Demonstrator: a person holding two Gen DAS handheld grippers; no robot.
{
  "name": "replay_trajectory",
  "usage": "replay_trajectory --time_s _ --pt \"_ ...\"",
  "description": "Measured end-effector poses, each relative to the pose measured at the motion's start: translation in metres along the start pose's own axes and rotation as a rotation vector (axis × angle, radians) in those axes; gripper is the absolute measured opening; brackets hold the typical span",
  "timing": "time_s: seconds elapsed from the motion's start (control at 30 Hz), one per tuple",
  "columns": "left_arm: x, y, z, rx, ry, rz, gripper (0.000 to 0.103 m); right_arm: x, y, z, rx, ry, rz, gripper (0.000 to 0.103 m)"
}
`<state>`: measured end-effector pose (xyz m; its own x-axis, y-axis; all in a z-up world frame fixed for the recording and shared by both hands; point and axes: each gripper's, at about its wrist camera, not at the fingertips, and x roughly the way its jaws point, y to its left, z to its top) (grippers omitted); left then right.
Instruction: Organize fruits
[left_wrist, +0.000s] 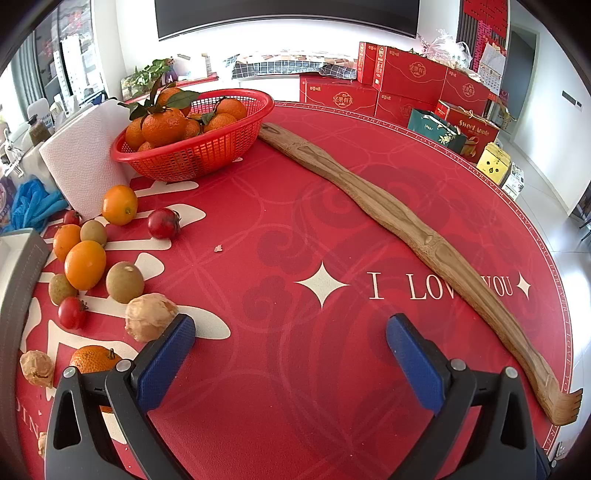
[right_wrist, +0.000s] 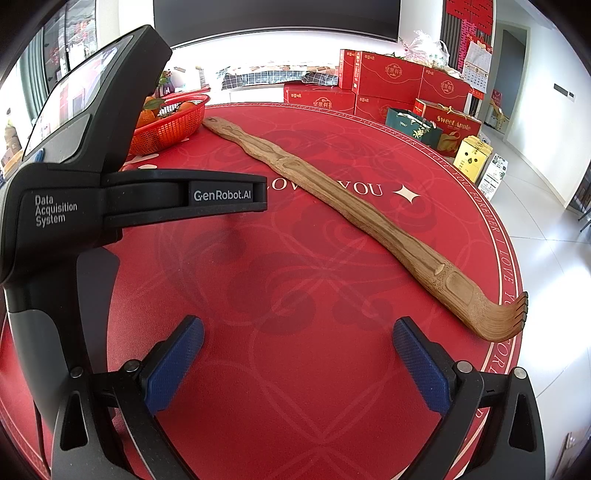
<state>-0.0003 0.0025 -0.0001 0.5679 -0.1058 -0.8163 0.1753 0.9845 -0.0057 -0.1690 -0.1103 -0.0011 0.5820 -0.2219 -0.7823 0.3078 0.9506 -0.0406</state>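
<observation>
In the left wrist view a red basket (left_wrist: 207, 155) holds several mandarins (left_wrist: 164, 125) with leaves at the back left. Loose fruit lies on the red table left of my left gripper (left_wrist: 290, 332): oranges (left_wrist: 119, 205) (left_wrist: 85, 264), green-brown round fruits (left_wrist: 124, 281), small red tomatoes (left_wrist: 163, 223) (left_wrist: 72, 312), walnuts (left_wrist: 149, 321) and a mandarin (left_wrist: 94, 360). The left gripper is open and empty; its left finger (left_wrist: 166, 365) is beside the walnut. My right gripper (right_wrist: 297, 336) is open and empty over bare cloth. The basket (right_wrist: 166, 127) shows partly behind the other gripper's body (right_wrist: 74, 177).
A long wooden back scratcher (left_wrist: 388, 218) lies diagonally across the table from the basket to the right edge; it also shows in the right wrist view (right_wrist: 351, 214). A paper towel roll (left_wrist: 81, 162) and blue gloves (left_wrist: 33, 206) are at the left. Red gift boxes (left_wrist: 406, 85) stand beyond the table.
</observation>
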Motion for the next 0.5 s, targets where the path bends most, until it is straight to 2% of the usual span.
replay_trajectory --time_s 0.5 --pt "0.0000 0.0000 0.0000 0.000 0.000 0.000 0.103 -0.0009 -0.0001 -0.0012 0.000 0.000 -0.001 0.103"
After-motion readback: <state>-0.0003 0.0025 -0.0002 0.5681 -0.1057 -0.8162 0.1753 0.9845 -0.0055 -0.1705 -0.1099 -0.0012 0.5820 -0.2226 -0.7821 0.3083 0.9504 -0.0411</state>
